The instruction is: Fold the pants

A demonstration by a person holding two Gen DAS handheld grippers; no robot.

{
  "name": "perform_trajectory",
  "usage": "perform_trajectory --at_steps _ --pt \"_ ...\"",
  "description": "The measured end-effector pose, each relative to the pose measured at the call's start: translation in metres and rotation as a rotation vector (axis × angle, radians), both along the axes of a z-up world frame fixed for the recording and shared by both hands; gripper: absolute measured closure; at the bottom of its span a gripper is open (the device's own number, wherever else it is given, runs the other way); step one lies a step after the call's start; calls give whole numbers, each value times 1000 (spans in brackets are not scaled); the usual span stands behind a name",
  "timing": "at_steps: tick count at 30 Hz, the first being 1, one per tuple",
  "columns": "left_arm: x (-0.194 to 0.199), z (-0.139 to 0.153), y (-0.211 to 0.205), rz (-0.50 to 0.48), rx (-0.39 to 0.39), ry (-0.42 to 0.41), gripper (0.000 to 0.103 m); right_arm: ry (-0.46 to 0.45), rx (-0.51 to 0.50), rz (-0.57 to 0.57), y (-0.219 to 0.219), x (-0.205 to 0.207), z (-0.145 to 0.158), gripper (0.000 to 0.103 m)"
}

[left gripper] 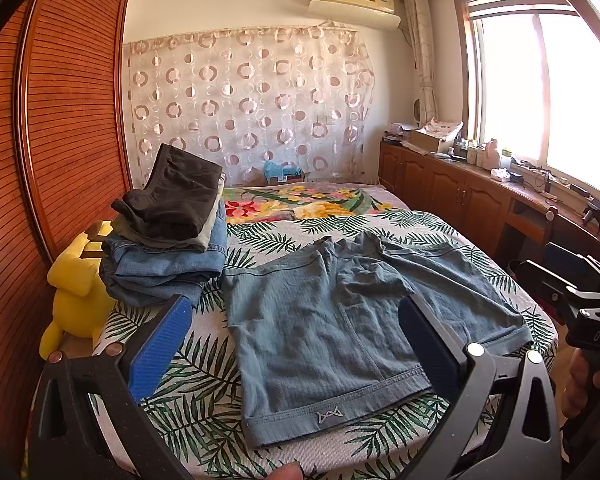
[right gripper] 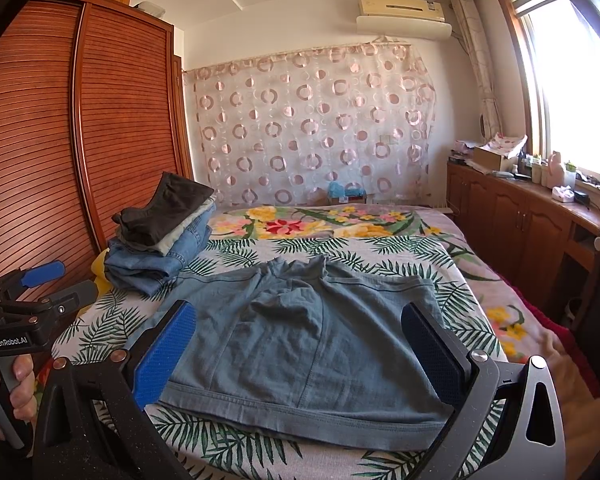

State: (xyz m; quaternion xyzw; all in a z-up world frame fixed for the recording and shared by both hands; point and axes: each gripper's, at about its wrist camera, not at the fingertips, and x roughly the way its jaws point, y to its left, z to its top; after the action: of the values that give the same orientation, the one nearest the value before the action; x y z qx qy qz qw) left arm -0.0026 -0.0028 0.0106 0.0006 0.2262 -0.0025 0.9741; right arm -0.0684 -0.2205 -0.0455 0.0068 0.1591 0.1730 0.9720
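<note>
Item: blue-grey shorts (left gripper: 332,320), laid flat and unfolded near the bed's (left gripper: 204,396) near edge, beside a stack of folded clothes (left gripper: 168,248). Left gripper (left gripper: 296,344) and right gripper (right gripper: 300,348): jaws apart, nothing held. Step judged: initial grasp; a leg hem is to be pinched next

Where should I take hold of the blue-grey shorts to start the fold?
Grip the blue-grey shorts at the near leg hem, coming from the near bed edge with the left gripper, open above them. The shorts lie spread flat on the leaf-print bedspread with that hem closest and unobstructed. The right gripper, also open, could take the other near hem. This is a judgement.
</note>
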Motion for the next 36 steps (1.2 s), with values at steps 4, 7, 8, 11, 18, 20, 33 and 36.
perform_trajectory --at_steps 4,7,8,11,18,20,33,36 --pt "0 1 0 0 1 -2 0 -1 1 0 1 0 0 0" --pt "0 1 0 0 0 -2 0 -1 1 -1 1 0 0 0" --pt "0 1 0 -1 0 -3 0 -2 1 -1 1 0 0 0" --pt "0 1 0 -1 0 -2 0 -2 1 -1 1 0 0 0" --pt "2 4 -1 -1 1 -10 0 -3 1 -1 2 0 0 0" --pt "2 4 -1 0 3 -11 0 -4 2 -1 3 -1 0 0" --pt "1 4 -1 0 2 -13 0 -4 3 -2 3 -1 0 0" --pt "1 3 -1 -1 1 -13 0 -5 2 -2 2 -2 1 0"
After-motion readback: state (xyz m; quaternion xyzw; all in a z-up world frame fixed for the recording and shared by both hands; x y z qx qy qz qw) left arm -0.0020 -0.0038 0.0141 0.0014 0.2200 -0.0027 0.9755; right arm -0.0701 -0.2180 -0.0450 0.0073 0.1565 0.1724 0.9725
